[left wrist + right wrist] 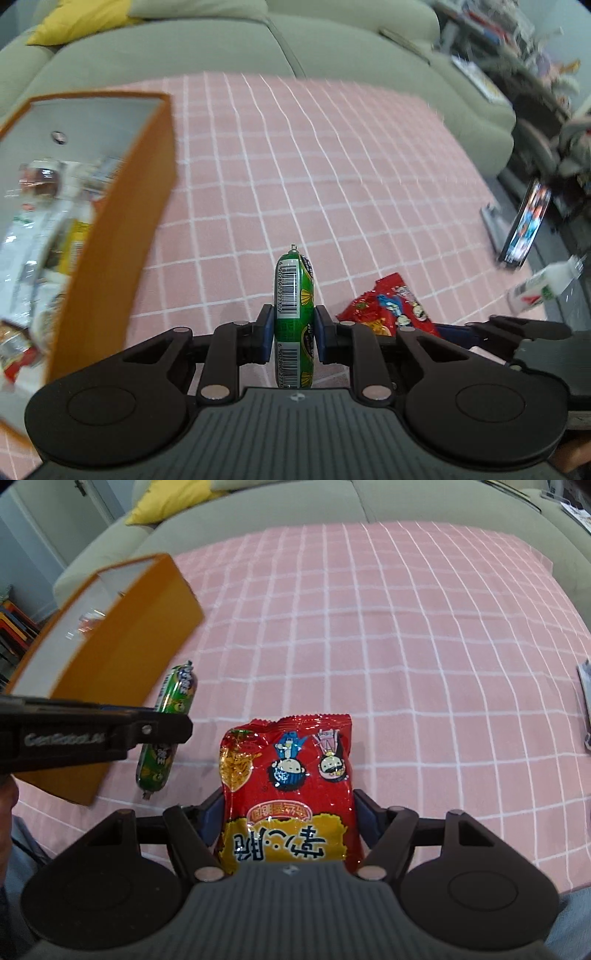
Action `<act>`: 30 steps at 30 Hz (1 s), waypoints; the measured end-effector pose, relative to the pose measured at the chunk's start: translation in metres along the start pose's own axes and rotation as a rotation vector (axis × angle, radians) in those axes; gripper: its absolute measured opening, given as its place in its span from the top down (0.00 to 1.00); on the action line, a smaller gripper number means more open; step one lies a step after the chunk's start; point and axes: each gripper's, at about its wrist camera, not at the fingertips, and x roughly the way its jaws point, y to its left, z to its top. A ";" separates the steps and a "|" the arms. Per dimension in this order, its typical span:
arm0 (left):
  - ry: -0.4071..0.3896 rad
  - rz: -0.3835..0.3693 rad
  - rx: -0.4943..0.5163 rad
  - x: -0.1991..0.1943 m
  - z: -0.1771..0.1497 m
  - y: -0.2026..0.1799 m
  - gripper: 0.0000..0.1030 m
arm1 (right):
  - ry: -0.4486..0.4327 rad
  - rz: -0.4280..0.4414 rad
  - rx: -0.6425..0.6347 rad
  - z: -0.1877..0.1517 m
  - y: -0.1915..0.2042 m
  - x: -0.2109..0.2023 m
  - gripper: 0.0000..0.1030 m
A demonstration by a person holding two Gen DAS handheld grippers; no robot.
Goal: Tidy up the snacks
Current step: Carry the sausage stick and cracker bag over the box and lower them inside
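we see left gripper point(294, 326) clenched on green sausage point(293, 291); right gripper point(288, 812) grasping red snack packet point(288, 775) | orange box point(122, 657) at ten o'clock | pink checked cloth point(406, 646) beneath

a pink checked cloth point(406, 635) covers the surface, with an orange box point(122, 657) standing on it.

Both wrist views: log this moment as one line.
left hand-held gripper: shut on green sausage | right hand-held gripper: shut on red snack packet | orange box: holds snacks, on pink checked cloth
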 end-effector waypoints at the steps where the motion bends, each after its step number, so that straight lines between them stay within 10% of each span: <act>1: -0.022 -0.001 -0.014 -0.009 0.001 0.005 0.77 | -0.011 0.013 -0.003 0.004 0.006 -0.003 0.34; 19: -0.293 0.114 -0.076 -0.124 0.042 0.083 0.76 | -0.209 0.181 -0.194 0.093 0.131 -0.046 0.34; 30: -0.234 0.232 -0.092 -0.117 0.067 0.137 0.76 | -0.226 0.208 -0.432 0.136 0.198 -0.021 0.34</act>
